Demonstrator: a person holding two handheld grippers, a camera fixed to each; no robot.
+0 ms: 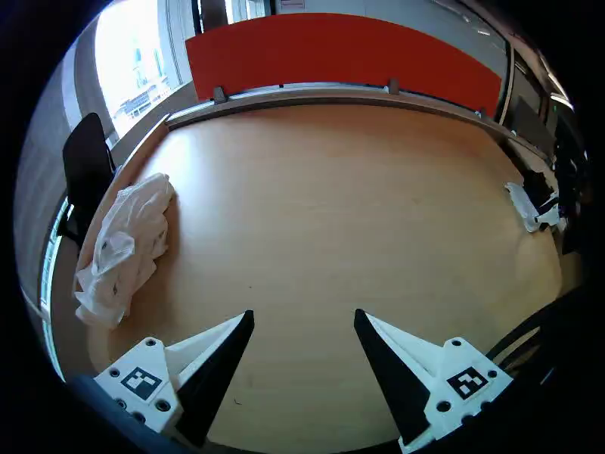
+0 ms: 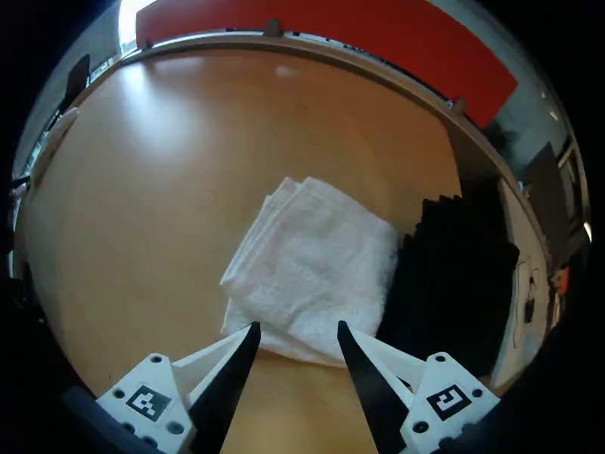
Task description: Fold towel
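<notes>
Right gripper (image 2: 296,327): my jaws are apart and grip nothing. Their tips sit over the near edge of the folded towel (image 2: 314,265); can't tell if they touch it. Left gripper (image 1: 302,321): jaws wide apart, nothing between them, bare table (image 1: 340,212) under them.

The only print I can see is a square black-and-white marker tag (image 1: 142,380) on each finger base. It's a pattern, not text.

All places are relative to the red panel (image 2: 340,38) on the table's far edge.

- Towel: white, folded to a rough square with layers showing along one side. It lies flat on the table, well short of the panel, toward its right end.
- Black ribbed thing (image 2: 454,280): just beside the towel, below the panel's right end. Can't tell what it is.
- Crumpled white cloth (image 1: 125,250): past the panel's left end, on the table's left edge. It has small dark marks, too small to read.
- Black chair (image 1: 87,163): beyond that edge.
</notes>
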